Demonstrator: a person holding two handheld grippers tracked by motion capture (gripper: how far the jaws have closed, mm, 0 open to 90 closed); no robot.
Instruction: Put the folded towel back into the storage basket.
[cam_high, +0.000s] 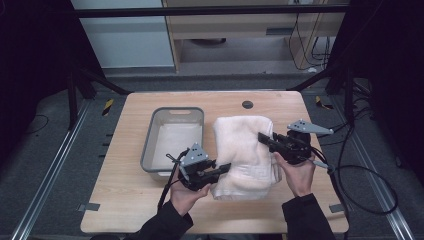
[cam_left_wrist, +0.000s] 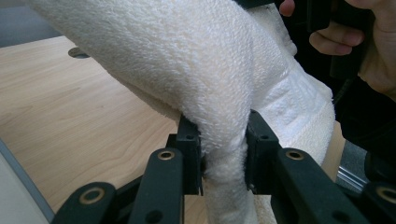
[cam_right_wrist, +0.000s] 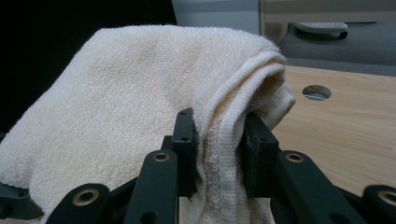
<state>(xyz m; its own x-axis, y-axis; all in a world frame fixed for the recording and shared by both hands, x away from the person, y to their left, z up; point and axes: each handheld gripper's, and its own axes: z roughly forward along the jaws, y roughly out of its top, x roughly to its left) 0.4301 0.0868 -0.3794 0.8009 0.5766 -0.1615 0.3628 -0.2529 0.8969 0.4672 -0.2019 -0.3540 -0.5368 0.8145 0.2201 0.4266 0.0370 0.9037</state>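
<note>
Judging from how things lie, the work is taken to be at an early stage: a folded towel (cam_high: 247, 155) is gripped on two sides, and the carrying and setting down are taken to be left, perhaps into the grey tub (cam_high: 172, 140), though that is only a guess. The tub's white floor is seen bare, with nothing in it.

The towel is found just to the right of the tub, apart from it, and is seen over the wooden table (cam_high: 125, 200); whether its underside rests on the wood cannot be told. Its near left corner is pinched by the left gripper (cam_high: 222, 169), which is placed just in front of the tub's near right corner. Its right edge is pinched by the right gripper (cam_high: 265, 138), held well to the right of the tub. In the left gripper view, cloth is seen squeezed tight between the two black jaws of the left gripper (cam_left_wrist: 223, 154); in the right gripper view a hemmed, doubled edge is clamped likewise by the right gripper (cam_right_wrist: 219, 149).

The towel (cam_right_wrist: 135, 93) is seen as cream-white terry, thick and looped, folded into several layers, with a flat woven band near one edge (cam_left_wrist: 299, 102). It is draped and bulged between the two grips rather than stretched flat, so sagging is to be expected when it is carried.
</note>
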